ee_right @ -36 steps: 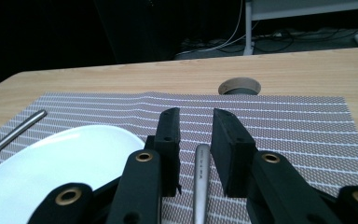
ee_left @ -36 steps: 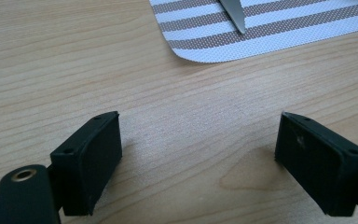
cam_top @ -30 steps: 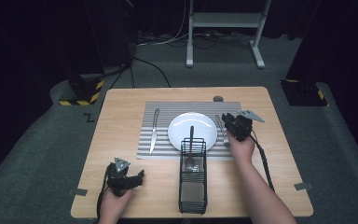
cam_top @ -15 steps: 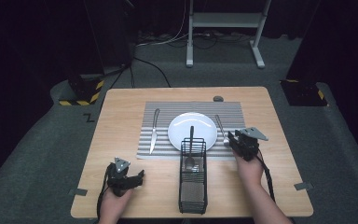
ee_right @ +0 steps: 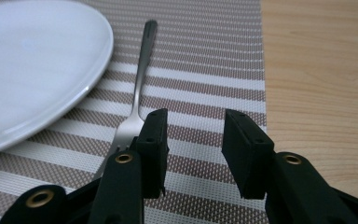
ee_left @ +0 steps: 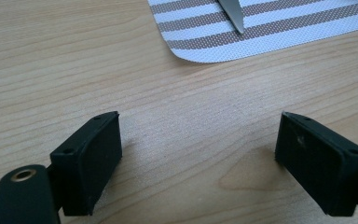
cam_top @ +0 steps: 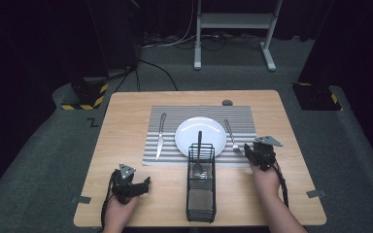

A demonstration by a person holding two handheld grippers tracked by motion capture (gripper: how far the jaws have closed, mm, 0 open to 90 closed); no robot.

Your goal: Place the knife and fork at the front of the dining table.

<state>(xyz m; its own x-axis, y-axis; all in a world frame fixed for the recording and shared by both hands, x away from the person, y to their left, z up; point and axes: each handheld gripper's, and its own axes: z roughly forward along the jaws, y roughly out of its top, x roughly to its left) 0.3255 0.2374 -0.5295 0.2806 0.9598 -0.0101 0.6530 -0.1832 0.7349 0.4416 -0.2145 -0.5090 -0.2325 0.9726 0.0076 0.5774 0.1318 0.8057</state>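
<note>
Now right gripper nearest fork, at lower right of high view; fork on placemat right of plate, long axis up-frame, tines just left of jaws; jaws part-open, have just been opening, nothing between; left gripper wide open, empty, lower left on table; versus earlier frame, right gripper drawn back down-frame off fork handle

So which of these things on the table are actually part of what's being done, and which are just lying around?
In the job:
right gripper, open, nothing between its jaws, which have just been opening
fork on the striped placemat, beside that gripper
knife
plate
wire caddy holding a spoon

Lying about:
left gripper, open over bare table
small dark disc
</note>
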